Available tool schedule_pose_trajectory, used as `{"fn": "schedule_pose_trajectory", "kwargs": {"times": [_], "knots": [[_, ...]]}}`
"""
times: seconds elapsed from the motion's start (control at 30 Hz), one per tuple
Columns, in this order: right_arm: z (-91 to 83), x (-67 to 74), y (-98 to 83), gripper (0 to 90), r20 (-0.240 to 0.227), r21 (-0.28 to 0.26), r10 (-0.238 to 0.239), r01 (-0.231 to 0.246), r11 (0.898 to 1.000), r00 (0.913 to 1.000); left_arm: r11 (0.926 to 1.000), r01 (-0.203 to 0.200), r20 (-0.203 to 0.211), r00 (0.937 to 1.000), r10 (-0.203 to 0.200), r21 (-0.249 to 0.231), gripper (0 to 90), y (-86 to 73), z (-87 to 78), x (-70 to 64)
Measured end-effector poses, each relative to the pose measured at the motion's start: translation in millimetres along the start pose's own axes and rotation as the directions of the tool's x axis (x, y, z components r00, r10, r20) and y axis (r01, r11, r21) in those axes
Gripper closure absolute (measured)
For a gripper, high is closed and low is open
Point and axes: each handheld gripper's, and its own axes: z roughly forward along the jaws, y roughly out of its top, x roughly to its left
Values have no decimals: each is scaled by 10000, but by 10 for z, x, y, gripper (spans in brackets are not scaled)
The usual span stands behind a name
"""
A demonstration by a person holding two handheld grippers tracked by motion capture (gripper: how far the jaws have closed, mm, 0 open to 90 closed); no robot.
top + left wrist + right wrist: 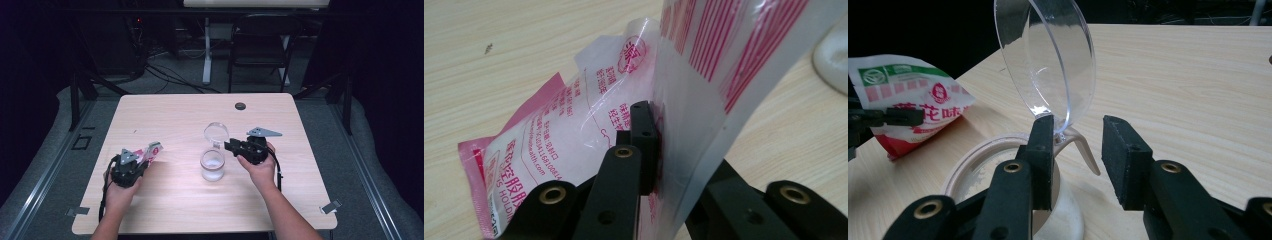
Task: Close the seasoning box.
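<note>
A: Start at the left tongs [139, 164]. How do they stand?

B: Clamped on a pink-and-white packet [589, 130]. In the left gripper view the jaws pinch the clear printed film between their pads, and the rest of the packet sags to the table [170, 117] beyond them.

A: And where is that relative to the jar?

B: The clear jar [212, 165] stands near the middle of the table. The packet [151, 152] and the left tongs are well to the left of it, apart from it.

A: The right tongs?

B: The right tongs [1078, 150] sit just right of the jar, at rim height, with a plain gap between the pads. The hinged clear lid [1048, 60] stands upright, open, above the jar's mouth [978, 165]. One pad lies against the lid's base near the hinge, and the other stands clear of it, so they grip nothing.

A: What's in the jar?

B: Something white at the bottom; I cannot tell what.

A: Anything else beyond?

B: A small dark round disc [240, 106] sits at the table's far edge, behind the jar. Past that, a dark chair [260, 47] on the floor.
</note>
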Motion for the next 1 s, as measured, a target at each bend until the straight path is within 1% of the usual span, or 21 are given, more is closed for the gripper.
{"fn": "schedule_pose_trajectory", "kwargs": {"times": [0.1, 0.17, 0.2, 0.3, 0.4, 0.5, 0.53, 0.6, 0.63, 0.7, 0.8, 0.87, 0.9, 1.0], "knots": [[-10, 1, -5, 659, 12, 9, 19, -19, 10000, 10000, 9990, 333, 78, 9994, -331, -310, 887, 7, -67, 65], [-18, 1, -10, 659, 17, -31, 34, -34, 10000, 10000, 9969, 589, 115, 9982, -584, -522, 887, 11, -114, 110], [-22, -1, -11, 658, 31, -17, 30, -30, 10000, 10000, 9966, 602, 92, 9982, -598, -564, 887, 13, -138, 136], [-36, 0, -18, 656, 21, -47, 76, -76, 10000, 10000, 9928, 896, 55, 9960, -894, -793, 887, 22, -195, 198], [-58, -3, -25, 654, 31, -33, 18, -17, 10000, 10000, 9901, 1042, -7, 9945, -1048, -945, 888, 29, -234, 239], [-76, 1, -33, 653, 47, -123, 101, -101, 9999, 9999, 9860, 1200, 2, 9927, -1208, -1161, 894, 42, -262, 276], [-86, -1, -36, 653, 8, -107, 123, -123, 9999, 9999, 9860, 1187, -7, 9928, -1196, -1167, 900, 49, -274, 288], [-98, -4, -43, 651, 74, -151, 155, -154, 9998, 9999, 9862, 1133, -115, 9932, -1155, -1206, 900, 65, -292, 304], [-109, -10, -45, 650, 101, -72, 116, -116, 9999, 9999, 9863, 1089, -144, 9937, -1115, -1237, 900, 71, -299, 317], [-125, -11, -52, 648, 158, -104, 140, -138, 9999, 9998, 9855, 1130, -221, 9929, -1166, -1264, 900, 79, -316, 346], [-152, -16, -66, 647, 144, -205, 254, -251, 9995, 9996, 9815, 1250, -298, 9910, -1306, -1451, 900, 88, -350, 403], [-173, -21, -76, 647, 195, -197, 250, -246, 9995, 9995, 9795, 1336, -373, 9893, -1407, -1507, 900, 91, -384, 456], [-184, -21, -81, 646, 219, -223, 260, -255, 9994, 9994, 9762, 1451, -398, 9874, -1534, -1613, 900, 92, -394, 481], [-211, -29, -93, 646, 281, -219, 236, -230, 9995, 9993, 9703, 1710, -486, 9822, -1817, -1711, 900, 91, -428, 563]]}}
